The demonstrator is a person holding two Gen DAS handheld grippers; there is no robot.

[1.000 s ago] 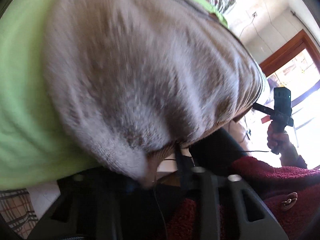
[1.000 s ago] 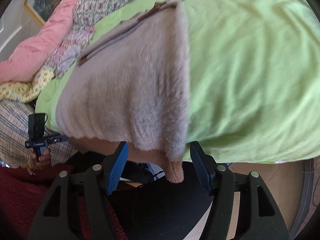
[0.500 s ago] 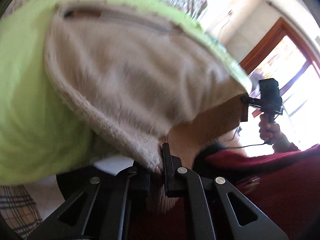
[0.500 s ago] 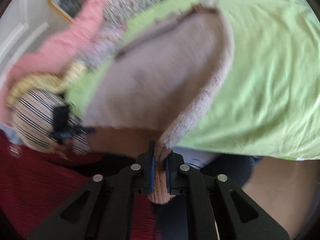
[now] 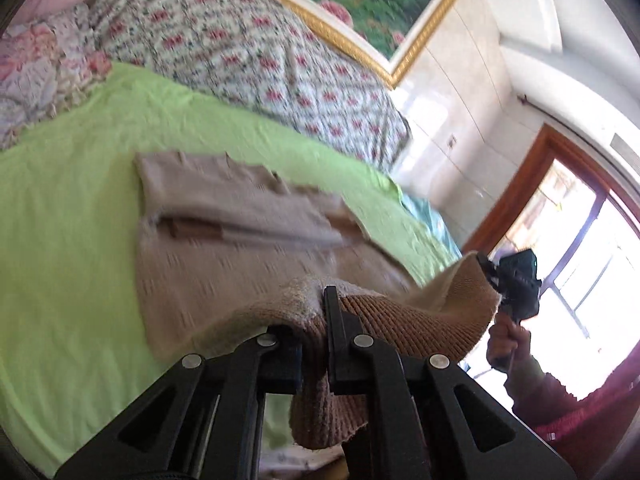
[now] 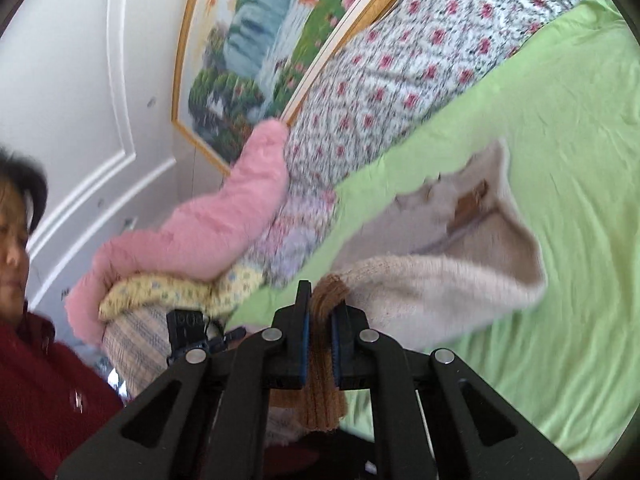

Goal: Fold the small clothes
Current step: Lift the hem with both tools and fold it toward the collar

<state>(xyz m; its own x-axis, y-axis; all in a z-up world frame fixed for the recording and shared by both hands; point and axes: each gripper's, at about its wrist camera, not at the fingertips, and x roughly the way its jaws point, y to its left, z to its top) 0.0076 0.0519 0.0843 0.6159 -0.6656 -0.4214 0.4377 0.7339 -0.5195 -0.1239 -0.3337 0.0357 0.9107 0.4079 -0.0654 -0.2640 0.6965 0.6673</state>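
Sweater (image 5: pixel 240 264) of soft beige knit lies on the green bed sheet (image 5: pixel 68 208), its near ribbed hem lifted and sagging between both tools. Left tool (image 5: pixel 316 344) and right tool (image 6: pixel 320 344) are each closed on that hem. It looks light and floppy, so I think the hem corners are the best hold.

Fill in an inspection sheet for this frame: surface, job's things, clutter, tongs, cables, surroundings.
Surface: green sheet over a bed.
Job's things: beige knit garment, far part lying on the sheet, near ribbed hem raised.
Clutter: pink fleece, yellow floral cloth and plaid cloth piled at the bed's edge.
Tongs: left tongs and right tongs each shut on the hem.
Cables: nothing seen.
Surroundings: floral quilt, framed painting, wood-framed window.
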